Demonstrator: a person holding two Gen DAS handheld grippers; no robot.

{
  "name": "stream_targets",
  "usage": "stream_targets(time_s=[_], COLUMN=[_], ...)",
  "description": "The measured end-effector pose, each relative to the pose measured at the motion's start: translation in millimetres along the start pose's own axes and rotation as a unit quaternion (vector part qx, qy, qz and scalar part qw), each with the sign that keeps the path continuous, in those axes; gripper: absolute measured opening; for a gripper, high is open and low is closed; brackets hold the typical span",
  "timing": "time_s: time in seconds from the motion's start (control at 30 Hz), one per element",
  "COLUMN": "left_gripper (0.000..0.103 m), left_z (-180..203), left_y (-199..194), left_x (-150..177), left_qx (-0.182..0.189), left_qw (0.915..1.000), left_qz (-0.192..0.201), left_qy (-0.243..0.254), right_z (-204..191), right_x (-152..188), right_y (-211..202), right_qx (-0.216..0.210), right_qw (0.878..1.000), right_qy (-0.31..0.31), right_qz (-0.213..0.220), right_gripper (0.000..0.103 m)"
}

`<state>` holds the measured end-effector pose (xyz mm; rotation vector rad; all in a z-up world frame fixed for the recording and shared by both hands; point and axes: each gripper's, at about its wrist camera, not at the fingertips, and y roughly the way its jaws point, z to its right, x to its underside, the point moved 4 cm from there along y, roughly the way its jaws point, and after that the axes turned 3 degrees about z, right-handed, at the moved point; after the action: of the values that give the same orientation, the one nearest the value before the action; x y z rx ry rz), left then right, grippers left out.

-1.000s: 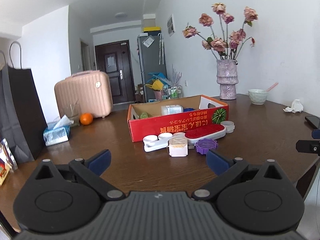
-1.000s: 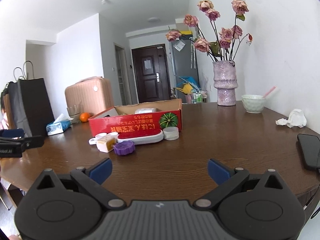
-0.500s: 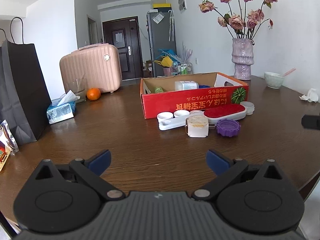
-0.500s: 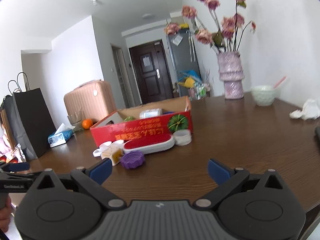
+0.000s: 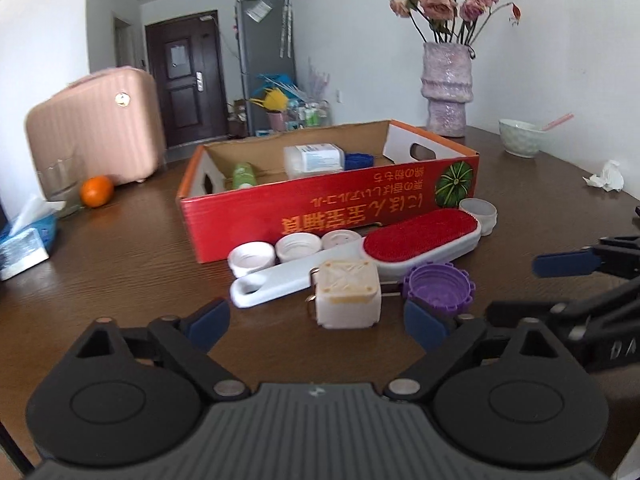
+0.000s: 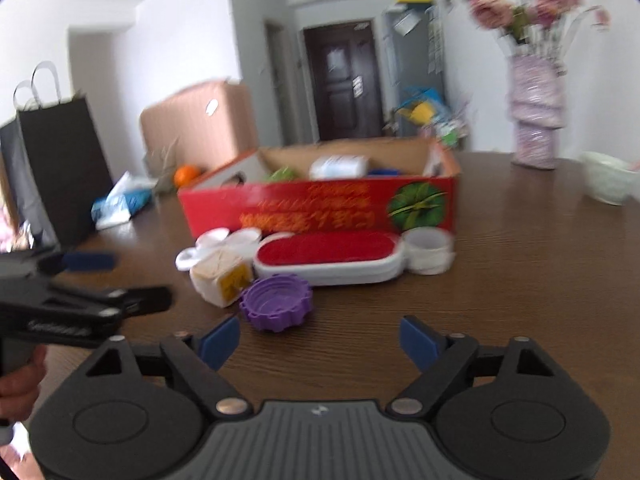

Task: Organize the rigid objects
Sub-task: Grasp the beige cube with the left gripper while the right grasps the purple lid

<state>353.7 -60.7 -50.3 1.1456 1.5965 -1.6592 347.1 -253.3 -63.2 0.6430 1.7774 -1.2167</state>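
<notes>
Left wrist view: a red-faced lint brush (image 5: 360, 258) is seen lying flat on the tabletop (image 5: 120, 264), long axis left to right, handle leftward, just before the red cardboard box (image 5: 328, 208). A white cube (image 5: 346, 294) and a purple cap (image 5: 438, 288) are noted in front of it; three white caps (image 5: 294, 248) sit behind the handle. The left claw (image 5: 316, 322) is spread wide, empty, short of the cube. The right claw (image 6: 320, 338) is likewise spread, holding nothing, near the purple cap.
</notes>
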Motion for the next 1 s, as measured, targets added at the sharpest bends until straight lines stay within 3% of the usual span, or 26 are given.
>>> stream_targets(time_s=[0.07,0.2,0.27,0.33,0.53,0.67,1.0], left_gripper=[0.090,0.070,0.064,0.049,0.048,0.048,0.048], left_z=[0.1,-5.7,-7.7,-7.4,-7.7,-9.9,-6.6], left_y=[15.8,42.5,47.5,47.9,32.8,4.2,-102.3], left_x=[-3.5,-6.8,-7.8,-8.5,-4.0,-2.2,-5.1], left_qx=[0.021,0.036,0.061,0.080,0.061,0.042,0.016], left_qw=[0.9996,0.9972,0.9947,0.9926,0.9928,0.9938,0.9941], left_qz=[-0.013,-0.044,-0.045,-0.042,-0.045,-0.042,0.030], left_qy=[-0.011,-0.050,-0.070,-0.081,-0.092,-0.094,-0.104], right_z=[-6.2,-14.9,-15.5,-16.5,-19.8,-15.9,-15.9], right_x=[-4.4,-10.5,-12.3,-13.3,-10.7,-4.5,4.1], right_y=[14.9,39.0,48.7,54.8,49.1,23.4,-79.1], right_qx=[-0.016,-0.040,-0.047,-0.063,-0.065,-0.063,-0.028], right_qw=[1.000,0.998,0.998,0.997,0.996,0.997,0.999], right_qy=[-0.019,-0.040,-0.040,-0.036,-0.040,-0.023,0.007], right_qz=[-0.011,-0.025,-0.030,-0.040,-0.037,-0.028,0.036], right_gripper=[0.083,0.077,0.071,0.054,0.052,0.052,0.052])
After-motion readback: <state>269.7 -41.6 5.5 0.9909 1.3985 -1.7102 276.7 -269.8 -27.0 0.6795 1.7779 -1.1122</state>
